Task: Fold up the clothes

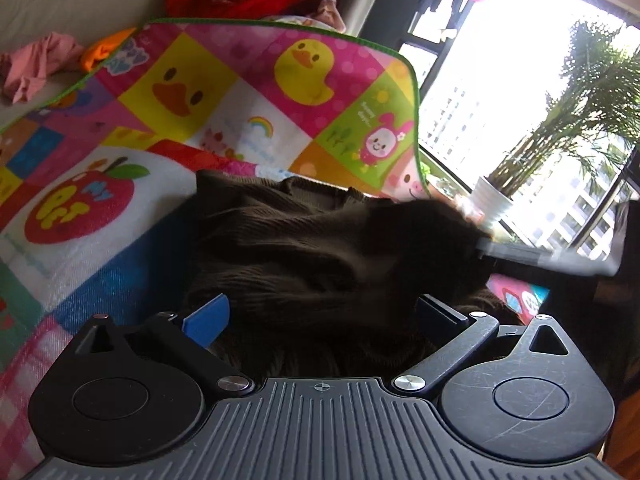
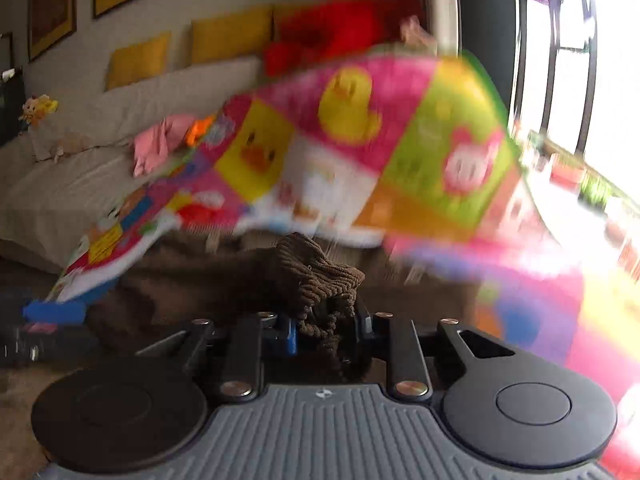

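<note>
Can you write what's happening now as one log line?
right hand-held gripper: shut on brown sweater | left hand-held gripper: open around it | under: play mat

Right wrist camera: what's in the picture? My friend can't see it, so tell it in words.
The right gripper is shut on a bunched-up brown ribbed garment. Behind it, blurred, a bright play mat with yellow ducks slopes up toward a beige sofa holding yellow cushions and pink clothes; a bright window is on the right.

Lower centre, left wrist view: dark brown ribbed knit garment (image 1: 320, 248) fills the gap between the left gripper (image 1: 324, 316) fingers.
Left half: colourful cartoon-print play mat (image 1: 224, 92) lies bare.
Upper left: crumpled pink cloth (image 1: 36, 68).
Right edge: white plant pot (image 1: 490, 200) by the window.
</note>
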A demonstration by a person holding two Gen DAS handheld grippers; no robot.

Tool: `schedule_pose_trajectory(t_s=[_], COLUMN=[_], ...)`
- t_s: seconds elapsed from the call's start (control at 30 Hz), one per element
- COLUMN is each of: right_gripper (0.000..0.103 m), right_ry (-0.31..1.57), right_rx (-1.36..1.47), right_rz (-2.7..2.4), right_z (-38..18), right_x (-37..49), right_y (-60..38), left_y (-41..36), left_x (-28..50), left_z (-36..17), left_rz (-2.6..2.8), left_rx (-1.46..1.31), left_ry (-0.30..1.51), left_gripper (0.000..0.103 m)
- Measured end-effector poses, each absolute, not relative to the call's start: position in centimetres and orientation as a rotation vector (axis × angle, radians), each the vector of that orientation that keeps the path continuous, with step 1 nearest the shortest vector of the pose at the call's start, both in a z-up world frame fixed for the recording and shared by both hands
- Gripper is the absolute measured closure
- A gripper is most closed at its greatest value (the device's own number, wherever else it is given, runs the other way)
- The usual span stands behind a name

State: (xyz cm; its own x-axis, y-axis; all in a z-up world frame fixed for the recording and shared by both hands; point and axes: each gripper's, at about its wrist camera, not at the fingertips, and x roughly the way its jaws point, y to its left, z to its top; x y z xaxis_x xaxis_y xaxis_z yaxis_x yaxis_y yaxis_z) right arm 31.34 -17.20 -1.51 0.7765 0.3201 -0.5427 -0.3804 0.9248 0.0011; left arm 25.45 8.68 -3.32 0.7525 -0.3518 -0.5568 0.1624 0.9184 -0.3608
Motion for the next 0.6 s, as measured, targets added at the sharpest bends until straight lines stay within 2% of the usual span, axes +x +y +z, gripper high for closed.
schedule_pose_trajectory(t_s=[0.1, 0.13, 0.2, 0.27, 0.33, 0.47, 0.6], right_gripper=[0.076, 0.068, 0.062, 0.046, 0.039, 0.039, 0.043], right_ry=[0.573, 0.607, 0.673, 0.675, 0.657, 0.561, 0.531], right_rx=[-0.167, -0.172, -0.174, -0.171, -0.171, -0.108, -0.023], right_rz=[0.323, 0.307, 0.276, 0.263, 0.254, 0.282, 0.343], right_z=[-1.7, -2.4, -4.0, -4.2, -3.9, -0.9, 0.0], right_x=[32.7, 33.3, 34.1, 33.7, 33.1, 31.5, 30.8], right_y=[-18.0, -18.5, -19.5, -20.6, -21.6, -23.4, -24.1], left_y=[8.4, 8.3, 8.1, 8.3, 8.9, 9.5, 8.0], left_x=[25.7, 25.8, 26.5, 27.1, 27.3, 28.0, 29.6], left_z=[-3.1, -3.1, -3.4, -3.3, -2.2, 0.4, 0.1], left_rz=[-0.288, -0.289, -0.281, -0.264, -0.271, -0.365, -0.492], left_rx=[-0.276, -0.268, -0.217, -0.16, -0.149, -0.246, -0.336], left_ry=[0.66, 0.659, 0.686, 0.712, 0.682, 0.603, 0.6], left_gripper=[0.001, 0.001, 0.0, 0.0, 0.0, 0.0, 0.0])
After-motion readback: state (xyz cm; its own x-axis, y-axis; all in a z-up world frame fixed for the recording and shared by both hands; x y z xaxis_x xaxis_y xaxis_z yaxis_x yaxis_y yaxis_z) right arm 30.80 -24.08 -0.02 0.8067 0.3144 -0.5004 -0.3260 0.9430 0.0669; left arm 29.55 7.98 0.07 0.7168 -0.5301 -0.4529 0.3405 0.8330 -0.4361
